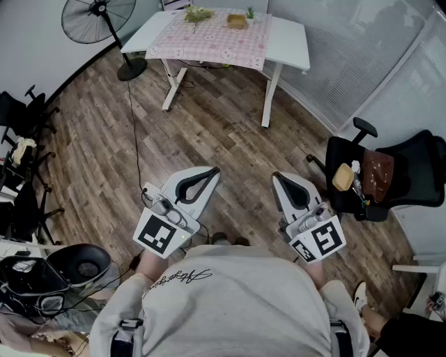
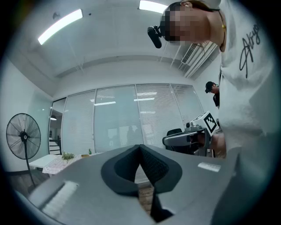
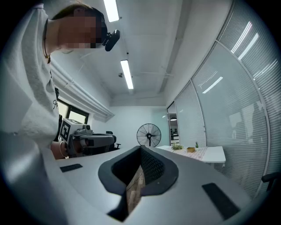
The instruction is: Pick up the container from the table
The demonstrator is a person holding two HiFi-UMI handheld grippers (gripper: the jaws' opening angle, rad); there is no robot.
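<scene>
The container (image 1: 236, 21) is a small tan box on the pink checked cloth of a white table (image 1: 287, 40) far across the wooden floor. It also shows small in the right gripper view as the container (image 3: 190, 150) and in the left gripper view as the container (image 2: 84, 155). My left gripper (image 1: 210, 174) and right gripper (image 1: 277, 178) are held level side by side, close to the person's body, well short of the table. Both are shut with nothing between their jaws, as the left gripper (image 2: 140, 147) and right gripper (image 3: 141, 148) views show.
A standing fan (image 1: 104, 19) is left of the table, its cable trailing over the floor. A black office chair (image 1: 380, 174) with items on it stands at the right. More black chairs (image 1: 21, 118) and gear crowd the left edge. Small plants (image 1: 198, 14) share the tablecloth.
</scene>
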